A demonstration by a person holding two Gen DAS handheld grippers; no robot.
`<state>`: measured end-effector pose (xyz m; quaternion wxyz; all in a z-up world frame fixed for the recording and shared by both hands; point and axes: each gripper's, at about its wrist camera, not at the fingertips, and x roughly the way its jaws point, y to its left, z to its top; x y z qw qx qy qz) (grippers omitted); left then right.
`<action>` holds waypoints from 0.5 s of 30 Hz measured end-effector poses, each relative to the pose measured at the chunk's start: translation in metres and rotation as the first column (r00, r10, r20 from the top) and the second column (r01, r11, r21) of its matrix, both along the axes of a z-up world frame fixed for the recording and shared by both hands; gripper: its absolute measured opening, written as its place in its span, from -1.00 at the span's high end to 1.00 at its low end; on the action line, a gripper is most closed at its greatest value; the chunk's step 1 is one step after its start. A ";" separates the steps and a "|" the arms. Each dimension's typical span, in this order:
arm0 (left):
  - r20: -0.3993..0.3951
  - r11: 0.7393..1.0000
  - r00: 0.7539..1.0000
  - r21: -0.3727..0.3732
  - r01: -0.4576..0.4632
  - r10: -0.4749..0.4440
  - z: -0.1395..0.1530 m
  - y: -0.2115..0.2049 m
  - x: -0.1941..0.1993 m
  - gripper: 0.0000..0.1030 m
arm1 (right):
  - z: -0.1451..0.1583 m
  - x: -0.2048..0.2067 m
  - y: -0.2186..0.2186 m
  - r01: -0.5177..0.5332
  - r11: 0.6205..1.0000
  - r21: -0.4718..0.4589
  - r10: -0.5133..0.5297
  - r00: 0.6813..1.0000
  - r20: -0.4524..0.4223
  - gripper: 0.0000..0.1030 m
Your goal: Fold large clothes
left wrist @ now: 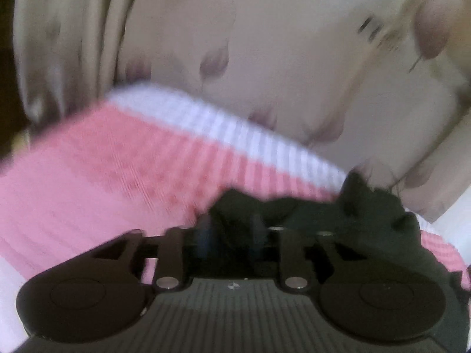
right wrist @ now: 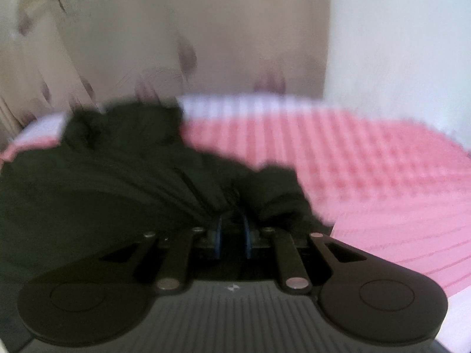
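Note:
A dark, almost black garment [right wrist: 103, 176] lies bunched on a pink ribbed bed cover [right wrist: 368, 161]. In the right wrist view its folds run together into my right gripper [right wrist: 232, 229], whose blue-padded fingers [right wrist: 218, 235] are nearly together and pinch the cloth. The left wrist view has the same garment [left wrist: 368, 214] at lower right on the pink cover [left wrist: 88, 182]. My left gripper [left wrist: 232, 226] has its jaws standing apart. A lump of the dark cloth sits loosely in the gap, with no folds drawn tight by the pads. Both views are blurred.
The cover has a white ribbed band [left wrist: 206, 117] along its far edge. Behind it hangs a beige curtain with mauve leaf prints [left wrist: 279, 44], which also shows in the right wrist view [right wrist: 206, 29]. A plain white wall [right wrist: 397, 44] stands at the right.

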<state>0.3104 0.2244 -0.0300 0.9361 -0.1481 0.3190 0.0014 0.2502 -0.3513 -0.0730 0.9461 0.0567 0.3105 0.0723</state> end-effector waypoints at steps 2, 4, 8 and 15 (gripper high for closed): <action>0.031 0.999 0.999 0.010 0.034 -0.035 0.018 0.013 -0.006 -0.60 | 0.015 -0.022 -0.005 -0.024 0.999 0.045 0.021 0.998 0.066 0.58; 0.051 0.997 0.996 0.030 0.065 -0.066 0.028 0.027 -0.011 -0.77 | 0.023 -0.047 -0.009 -0.064 0.993 0.100 0.051 0.991 0.127 0.40; -0.048 0.985 0.984 0.027 0.172 -0.171 0.009 0.037 -0.006 -0.80 | 0.018 -0.089 0.001 -0.119 0.988 0.101 0.100 0.979 0.177 -0.20; -0.097 0.946 0.943 0.030 0.323 -0.319 -0.038 0.030 0.009 -0.46 | 0.001 -0.121 0.031 -0.183 0.982 0.036 0.175 0.971 0.162 -0.21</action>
